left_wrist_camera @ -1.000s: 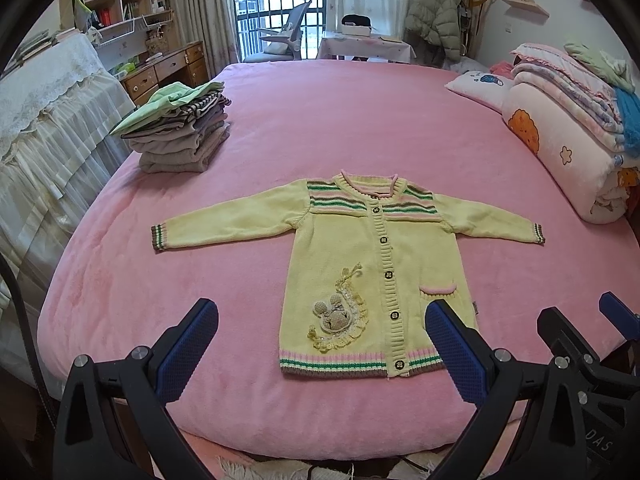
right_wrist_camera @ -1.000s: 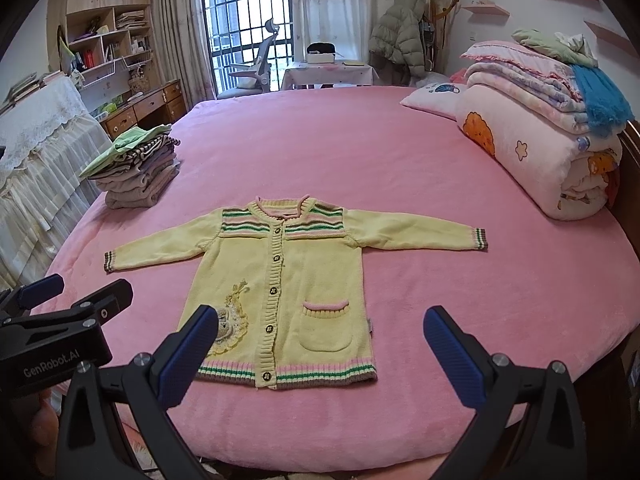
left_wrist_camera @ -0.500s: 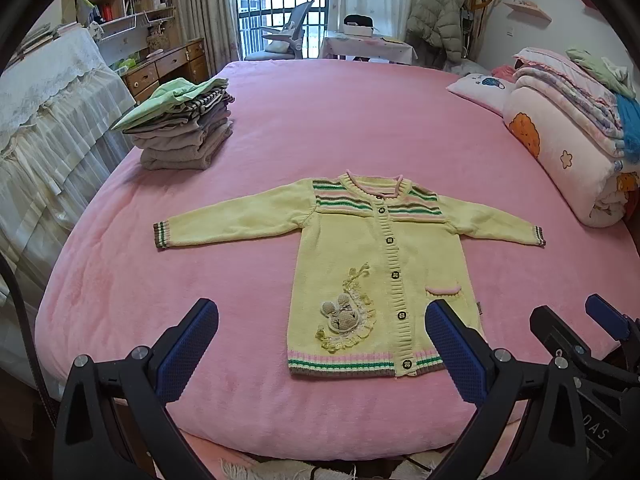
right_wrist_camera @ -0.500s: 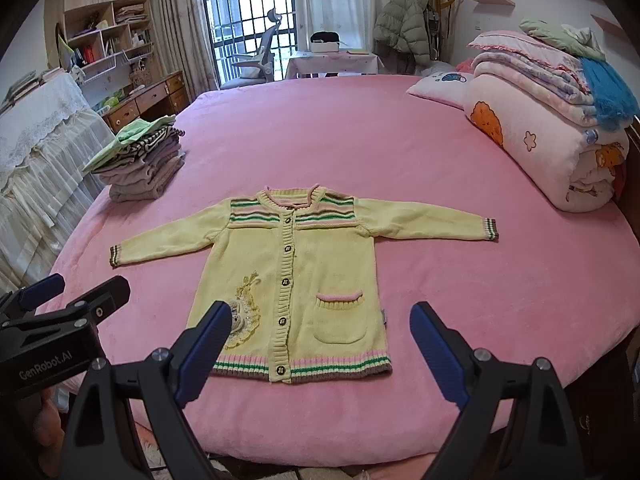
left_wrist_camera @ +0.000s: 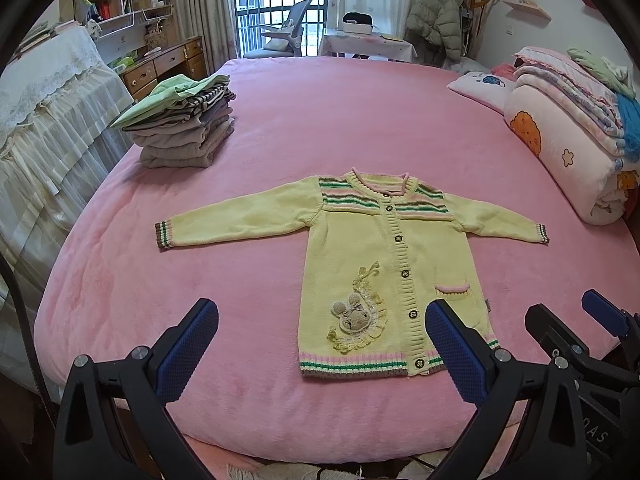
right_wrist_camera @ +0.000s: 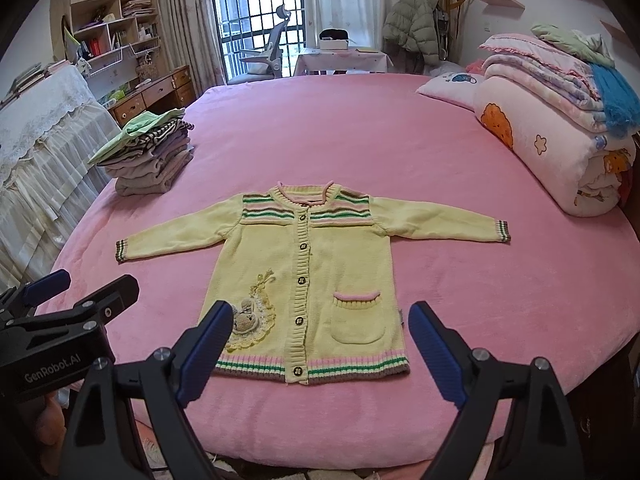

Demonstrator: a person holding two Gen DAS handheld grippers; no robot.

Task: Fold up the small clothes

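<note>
Yellow cardigan (right_wrist_camera: 316,276) flat on bed, buttoned (sleeves outspread)

Bed (left_wrist_camera: 320,120) with pink plush cover. On it: yellow cardigan (left_wrist_camera: 384,248) spread flat, stack of folded clothes (left_wrist_camera: 184,128), pillow (left_wrist_camera: 480,84), rolled quilts (left_wrist_camera: 568,136).

The left tongs (left_wrist_camera: 322,344) sit low in the left wrist frame, blue pads wide apart, nothing between them, tilted downward. The right tongs (right_wrist_camera: 320,344) fill the bottom of the right wrist frame, jaws spread with nothing gripped, having just been closing slightly. Each shows at the other frame's lower edge.
</note>
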